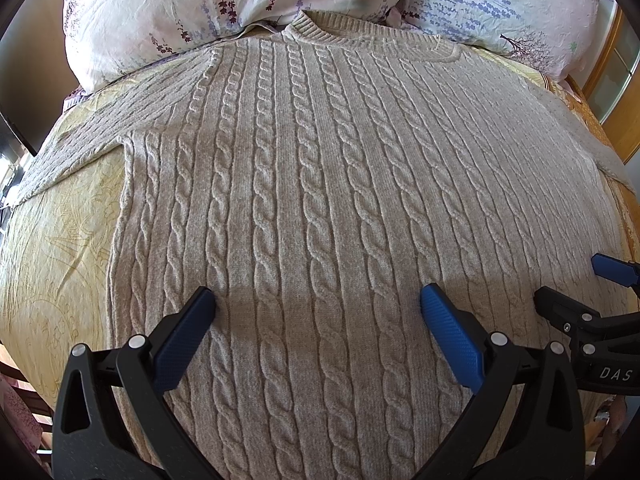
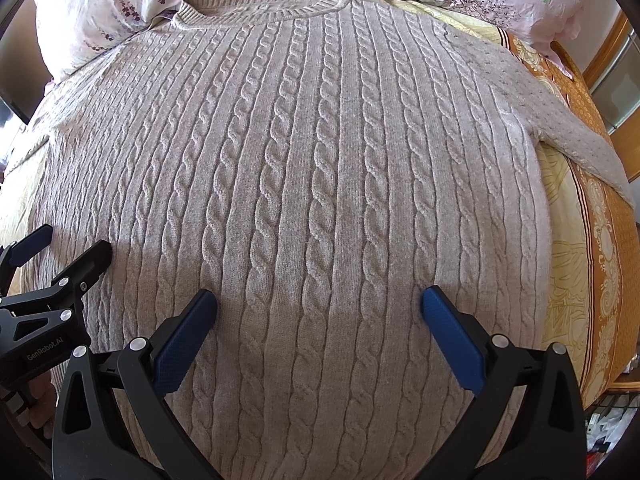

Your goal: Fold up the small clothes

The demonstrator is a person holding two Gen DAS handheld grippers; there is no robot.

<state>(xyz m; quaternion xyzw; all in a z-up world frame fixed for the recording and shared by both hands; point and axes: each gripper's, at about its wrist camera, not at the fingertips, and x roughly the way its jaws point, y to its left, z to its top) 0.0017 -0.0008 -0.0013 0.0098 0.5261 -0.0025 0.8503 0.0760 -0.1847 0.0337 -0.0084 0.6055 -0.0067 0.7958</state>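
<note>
- Nearest the left wrist camera, the left hand-held gripper sits with its blue fingers spread wide, nothing between them, poised over the lower part of the sweater.
- The right hand-held gripper is spread just as wide and pinches nothing, also over the lower knit.
- The two are close neighbours: the right one pokes in at the right edge of the left view, the left one at the left edge of the right view.
- The beige cable-knit sweater lies flat and face up on the bed, collar at the far end.
- Its left sleeve angles out over the yellow sheet; its right sleeve runs towards the orange patterned border.
- Farthest off, two floral pillows sit just behind the collar.
</note>
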